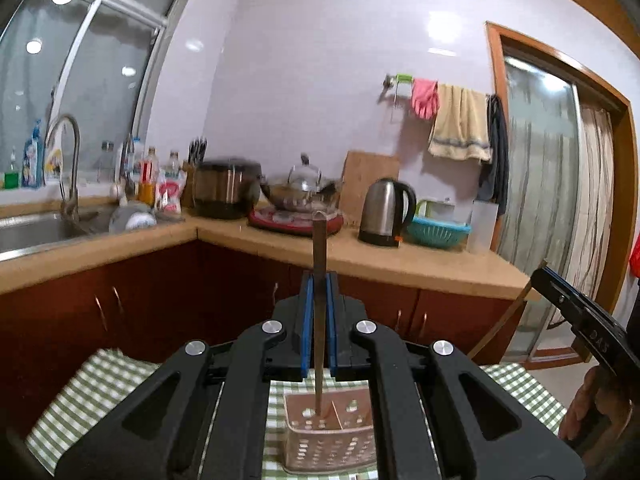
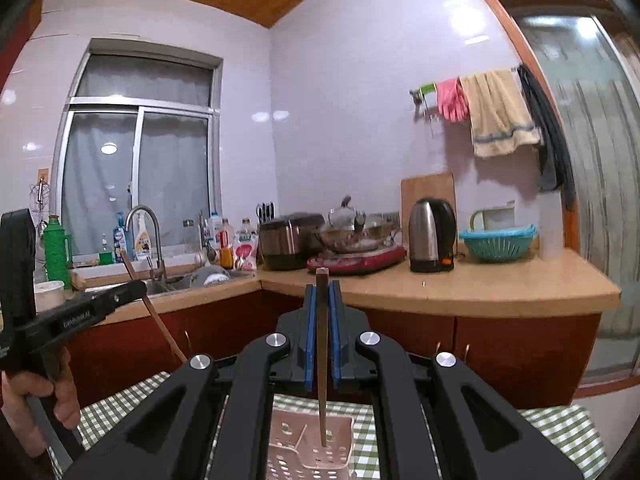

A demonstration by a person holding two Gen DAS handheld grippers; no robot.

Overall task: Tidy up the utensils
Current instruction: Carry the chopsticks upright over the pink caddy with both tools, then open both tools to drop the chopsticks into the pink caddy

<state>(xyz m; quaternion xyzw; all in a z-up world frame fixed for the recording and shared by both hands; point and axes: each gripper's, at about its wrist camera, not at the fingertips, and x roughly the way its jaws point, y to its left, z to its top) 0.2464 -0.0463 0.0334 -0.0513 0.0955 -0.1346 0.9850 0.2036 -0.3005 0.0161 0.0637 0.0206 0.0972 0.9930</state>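
Observation:
My left gripper (image 1: 319, 280) is shut on a brown chopstick (image 1: 319, 320) held upright, its lower tip inside a pink perforated utensil basket (image 1: 330, 440) on the green checked tablecloth (image 1: 88, 392). My right gripper (image 2: 323, 288) is shut on another brown chopstick (image 2: 322, 360), also upright, its tip in the same basket (image 2: 308, 452). A thin stick lies inside the basket. The right gripper shows at the right edge of the left wrist view (image 1: 576, 312). The left gripper shows at the left of the right wrist view (image 2: 92, 312) with its chopstick (image 2: 156, 316).
A kitchen counter (image 1: 400, 256) runs behind the table with a sink (image 1: 36, 232), rice cooker (image 1: 226, 188), pot on a red hob (image 1: 298, 192), kettle (image 1: 386, 212) and teal colander (image 1: 438, 232). Red-brown cabinets stand below. A glass door (image 1: 552, 200) is at the right.

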